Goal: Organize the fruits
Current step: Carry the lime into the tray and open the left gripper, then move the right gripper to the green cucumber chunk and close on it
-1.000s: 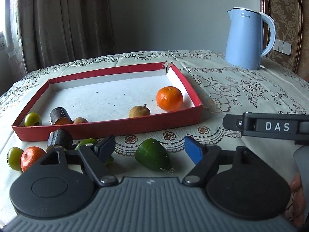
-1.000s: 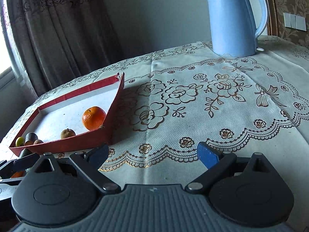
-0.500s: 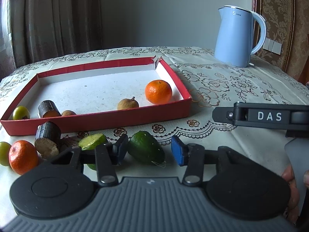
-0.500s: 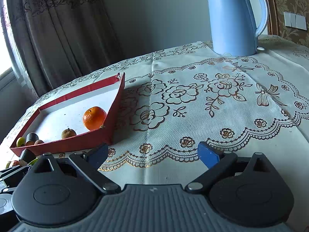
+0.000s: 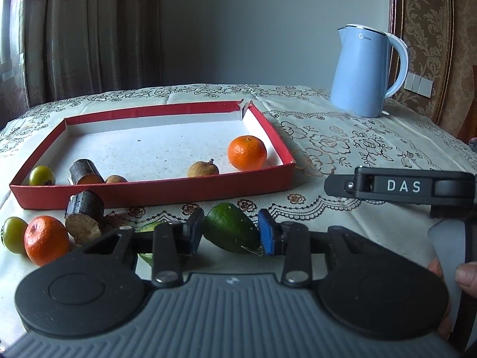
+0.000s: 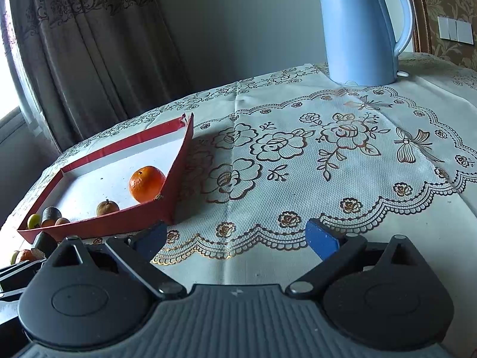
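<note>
My left gripper is shut on a green pointed fruit just in front of the red tray. The tray holds an orange, a brown longan, a dark sugarcane piece, a small green fruit and another small brown fruit. On the cloth at left lie another orange, a sugarcane piece, a green fruit and a green slice, partly hidden. My right gripper is open and empty over the tablecloth, right of the tray.
A light blue kettle stands at the back right of the table, also in the right wrist view. The other gripper's black body marked DAS is at the right. Curtains hang behind the table.
My left gripper has moved forward around the green fruit and closed on it. The right gripper has hardly moved.
</note>
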{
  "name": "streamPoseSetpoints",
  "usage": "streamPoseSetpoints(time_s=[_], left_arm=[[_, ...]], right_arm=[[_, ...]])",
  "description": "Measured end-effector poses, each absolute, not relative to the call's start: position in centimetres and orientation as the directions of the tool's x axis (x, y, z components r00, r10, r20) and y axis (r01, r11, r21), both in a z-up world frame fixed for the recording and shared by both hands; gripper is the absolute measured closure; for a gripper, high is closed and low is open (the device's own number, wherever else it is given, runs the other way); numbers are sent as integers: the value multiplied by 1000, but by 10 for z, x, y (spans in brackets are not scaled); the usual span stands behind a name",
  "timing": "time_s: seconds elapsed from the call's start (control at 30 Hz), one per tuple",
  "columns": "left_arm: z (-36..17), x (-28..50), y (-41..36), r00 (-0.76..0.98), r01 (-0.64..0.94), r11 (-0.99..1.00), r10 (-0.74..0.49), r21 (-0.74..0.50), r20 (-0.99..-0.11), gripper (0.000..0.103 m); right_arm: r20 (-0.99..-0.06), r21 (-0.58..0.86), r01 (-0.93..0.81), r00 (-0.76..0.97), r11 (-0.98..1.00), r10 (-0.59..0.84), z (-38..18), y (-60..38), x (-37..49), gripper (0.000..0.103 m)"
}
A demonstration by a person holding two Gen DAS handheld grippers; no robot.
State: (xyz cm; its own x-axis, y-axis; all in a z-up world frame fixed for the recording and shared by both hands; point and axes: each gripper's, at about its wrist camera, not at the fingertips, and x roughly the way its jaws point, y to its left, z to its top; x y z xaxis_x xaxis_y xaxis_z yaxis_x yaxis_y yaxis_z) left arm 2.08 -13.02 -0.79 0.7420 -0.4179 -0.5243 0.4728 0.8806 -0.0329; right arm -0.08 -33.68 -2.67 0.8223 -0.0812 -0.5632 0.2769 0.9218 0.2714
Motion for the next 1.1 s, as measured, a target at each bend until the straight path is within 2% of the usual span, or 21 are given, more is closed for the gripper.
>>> streamPoseSetpoints(time_s=[0.17,0.3,0.47,0.5,0.53,0.57,0.6,0.73,0.9,1.1], left_arm=[[5,24,-125,769,469,883,-411,-5,-490,68],[25,46,-121,811,443,896,-387,30,-439,67],[36,82,-117,844,392,919,-338,49,-416,67],[37,86,-116,847,380,924,-328,47,-418,62],[37,88,-112,853,367,929,-317,43,-415,40],[38,86,-107,863,351,936,-306,42,-402,26],[38,83,-103,875,335,941,-293,44,-384,6],[42,61,-83,893,324,943,-278,75,-353,3],[38,23,-38,883,334,942,-301,33,-360,0],[13,-9,11,875,275,960,-229,49,-426,0]], right_arm=[[-561,277,276,824,920,-78,-27,-337,-1,2],[-561,277,275,824,920,-78,-27,-337,-1,2],[-561,277,275,824,921,-77,-27,-337,-1,2],[-561,278,275,824,920,-76,-27,-337,-1,1],[-560,281,274,825,920,-75,-27,-337,-1,1],[-560,283,273,825,919,-73,-27,-338,-1,1],[-559,285,273,826,919,-72,-27,-338,-1,1],[-559,286,272,826,919,-71,-27,-338,-1,1],[-554,298,269,830,916,-64,-26,-340,-2,1],[-523,296,227,851,928,-42,-24,-335,-5,1]])
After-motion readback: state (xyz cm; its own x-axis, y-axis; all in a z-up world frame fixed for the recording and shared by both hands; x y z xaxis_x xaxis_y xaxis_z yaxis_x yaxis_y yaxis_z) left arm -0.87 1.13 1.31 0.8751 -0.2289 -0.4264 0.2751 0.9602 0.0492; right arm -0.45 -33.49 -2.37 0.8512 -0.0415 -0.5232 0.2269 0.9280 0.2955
